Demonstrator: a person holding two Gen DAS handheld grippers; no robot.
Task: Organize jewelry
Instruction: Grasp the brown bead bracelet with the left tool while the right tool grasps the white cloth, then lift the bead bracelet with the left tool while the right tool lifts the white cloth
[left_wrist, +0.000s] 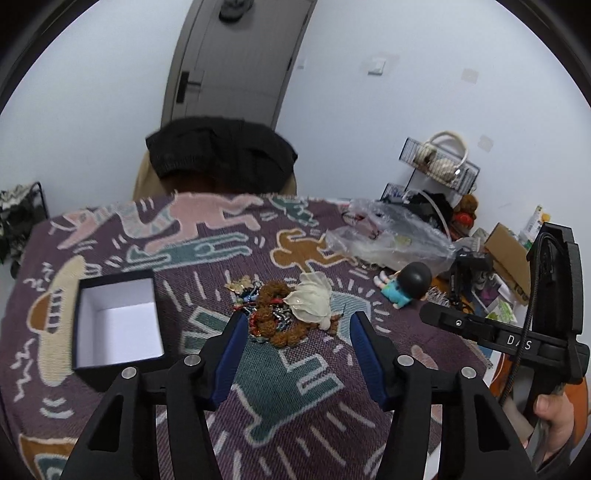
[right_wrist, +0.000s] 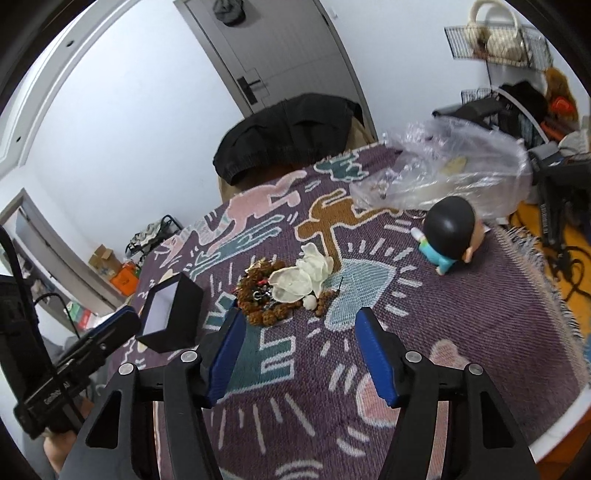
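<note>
Risk: jewelry pile (left_wrist: 275, 314) tangled — brown bead strand, metal bits, white flower piece (left_wrist: 312, 301) overlap; pinching one likely drags others off desk (left_wrist: 406, 332) cloth or misses open box (left_wrist: 118, 321) at left

Left gripper (left_wrist: 297, 328) tilted down, aimed at pile, fingers (left_wrist: 231, 354) released, nothing between

Right gripper (right_wrist: 297, 328) same tilt, fingers (right_wrist: 375, 354) released, just short of pile (right_wrist: 264, 295)
</note>
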